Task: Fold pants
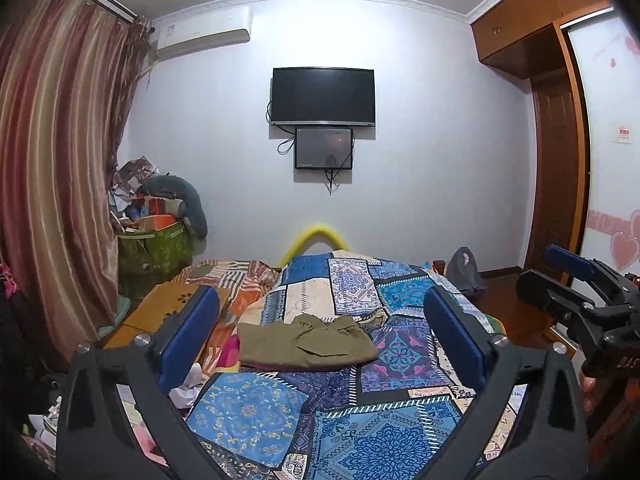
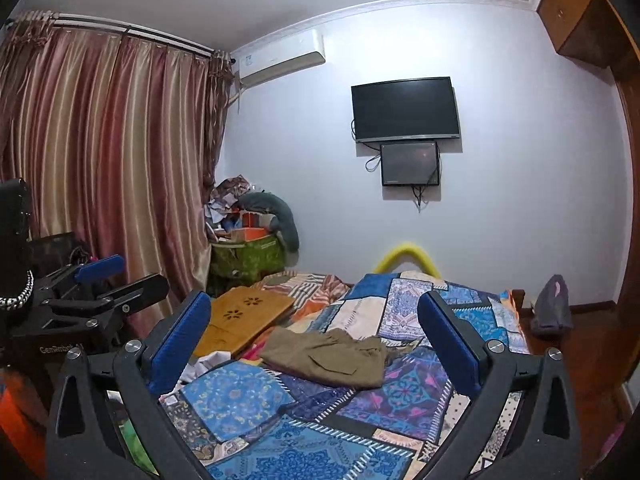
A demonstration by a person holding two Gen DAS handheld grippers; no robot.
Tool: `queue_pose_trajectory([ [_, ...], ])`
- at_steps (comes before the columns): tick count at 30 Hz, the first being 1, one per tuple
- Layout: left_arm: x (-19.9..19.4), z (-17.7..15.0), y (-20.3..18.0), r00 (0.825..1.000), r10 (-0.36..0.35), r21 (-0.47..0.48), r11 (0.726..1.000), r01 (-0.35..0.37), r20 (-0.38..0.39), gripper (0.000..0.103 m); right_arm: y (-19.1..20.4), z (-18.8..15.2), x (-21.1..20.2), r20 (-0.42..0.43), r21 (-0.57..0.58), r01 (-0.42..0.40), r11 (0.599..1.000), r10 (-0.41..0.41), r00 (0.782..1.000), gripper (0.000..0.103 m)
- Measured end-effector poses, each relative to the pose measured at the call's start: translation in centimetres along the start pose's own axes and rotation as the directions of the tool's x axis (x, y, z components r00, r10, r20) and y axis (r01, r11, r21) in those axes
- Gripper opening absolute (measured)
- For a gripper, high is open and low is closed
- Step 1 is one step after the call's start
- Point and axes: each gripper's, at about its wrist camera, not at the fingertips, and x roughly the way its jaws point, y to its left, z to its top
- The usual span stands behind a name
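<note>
Left gripper [image 1: 320, 334] hangs above the bed, jaws spread wide and holding nothing, and the right gripper [image 2: 316, 338] beside it is just as wide and just as bare. Ahead of both, the olive pants [image 1: 306, 342] lie folded on the patchwork quilt [image 1: 352, 432], with a wooden lap tray [image 2: 240, 320] off to their left

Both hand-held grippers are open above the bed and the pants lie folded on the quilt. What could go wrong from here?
1. The olive pants look bunched at the far edge, so the fold may be uneven or may loosen if touched again.
2. The patchwork quilt under them is rumpled; a low grasp by the left hand-held gripper or the right hand-held gripper could pinch quilt along with pants.
</note>
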Motion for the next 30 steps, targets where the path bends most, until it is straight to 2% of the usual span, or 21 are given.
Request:
queue_pose_trajectory([
  [30, 1.5, -0.9, -0.6, 1.000, -0.003, 0.005, 1.000, 0.003, -0.027, 0.103, -0.2, 0.1, 0.0, -0.026, 0.020, 0.016, 1.000, -0.015, 1.000, 0.103],
])
